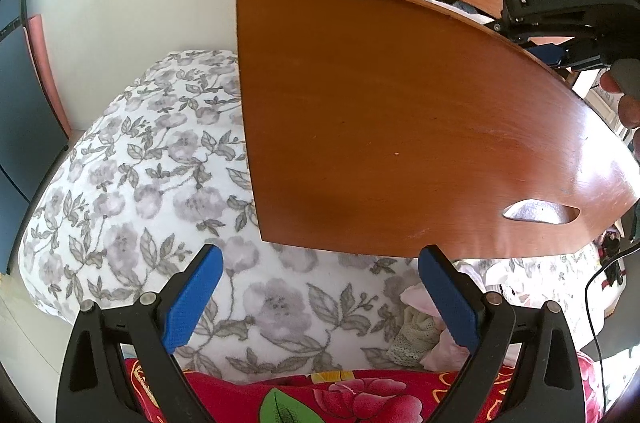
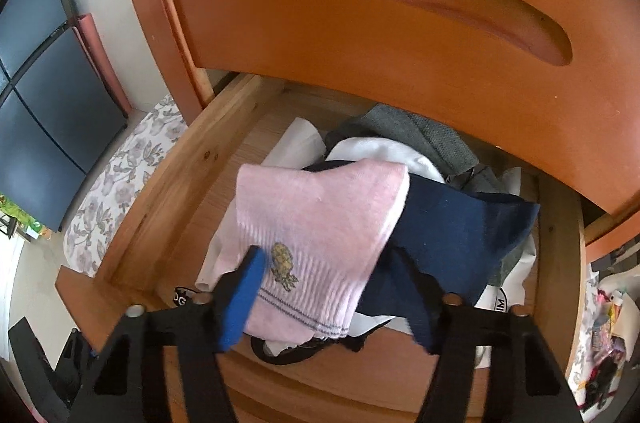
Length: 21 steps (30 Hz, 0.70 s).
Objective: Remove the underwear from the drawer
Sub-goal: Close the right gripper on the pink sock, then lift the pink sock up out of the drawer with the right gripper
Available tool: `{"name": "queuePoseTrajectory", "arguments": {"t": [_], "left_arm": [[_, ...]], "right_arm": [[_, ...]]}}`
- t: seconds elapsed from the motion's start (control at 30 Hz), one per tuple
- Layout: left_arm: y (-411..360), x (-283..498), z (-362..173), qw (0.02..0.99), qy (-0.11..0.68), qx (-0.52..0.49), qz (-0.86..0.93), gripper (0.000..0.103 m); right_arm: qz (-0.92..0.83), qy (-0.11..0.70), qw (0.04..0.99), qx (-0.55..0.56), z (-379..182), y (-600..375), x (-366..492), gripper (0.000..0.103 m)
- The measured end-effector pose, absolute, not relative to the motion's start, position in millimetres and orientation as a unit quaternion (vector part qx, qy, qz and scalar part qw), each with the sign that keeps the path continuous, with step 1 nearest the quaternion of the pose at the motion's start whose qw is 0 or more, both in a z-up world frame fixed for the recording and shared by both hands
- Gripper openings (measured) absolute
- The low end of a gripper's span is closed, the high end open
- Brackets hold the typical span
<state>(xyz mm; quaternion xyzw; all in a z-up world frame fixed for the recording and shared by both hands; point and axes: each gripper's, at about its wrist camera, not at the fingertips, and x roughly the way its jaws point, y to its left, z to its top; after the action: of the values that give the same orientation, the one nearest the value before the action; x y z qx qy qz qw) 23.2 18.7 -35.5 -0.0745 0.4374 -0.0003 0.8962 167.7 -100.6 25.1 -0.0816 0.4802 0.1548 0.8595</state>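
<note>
Underwear pile sits beyond the right gripper, its jaws clamped on a pink sock and navy cloth; left gripper waits, jaws apart, below the drawer front.

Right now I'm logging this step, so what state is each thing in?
Drawer: pulled open, clothes inside.
Pink sock: lifted, between the right gripper's fingers.
Navy garment: draped beside the sock, over one finger.
Right gripper: shut on the pink sock.
Left gripper: open, holding nothing, below the drawer front.
</note>
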Motion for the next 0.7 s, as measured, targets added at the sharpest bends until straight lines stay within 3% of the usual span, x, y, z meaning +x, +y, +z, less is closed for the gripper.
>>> {"name": "queuePoseTrajectory", "arguments": {"t": [0.07,0.33,0.7], "left_arm": [[18.5,23.2,-35.7,0.896,0.438,-0.075,0.000,0.098],[18.9,23.2,-36.0,0.896,0.438,-0.074,0.000,0.098],[18.1,23.3,-38.2,0.894,0.442,-0.071,0.003,0.098]], "right_arm": [[0.165,0.482,0.858,-0.062,26.3,-104.5,167.9,0.043],[0.177,0.475,0.862,-0.024,32.3,-114.2,161.5,0.020],[0.198,0.451,0.870,0.008,58.8,-131.2,136.1,0.014]]}}
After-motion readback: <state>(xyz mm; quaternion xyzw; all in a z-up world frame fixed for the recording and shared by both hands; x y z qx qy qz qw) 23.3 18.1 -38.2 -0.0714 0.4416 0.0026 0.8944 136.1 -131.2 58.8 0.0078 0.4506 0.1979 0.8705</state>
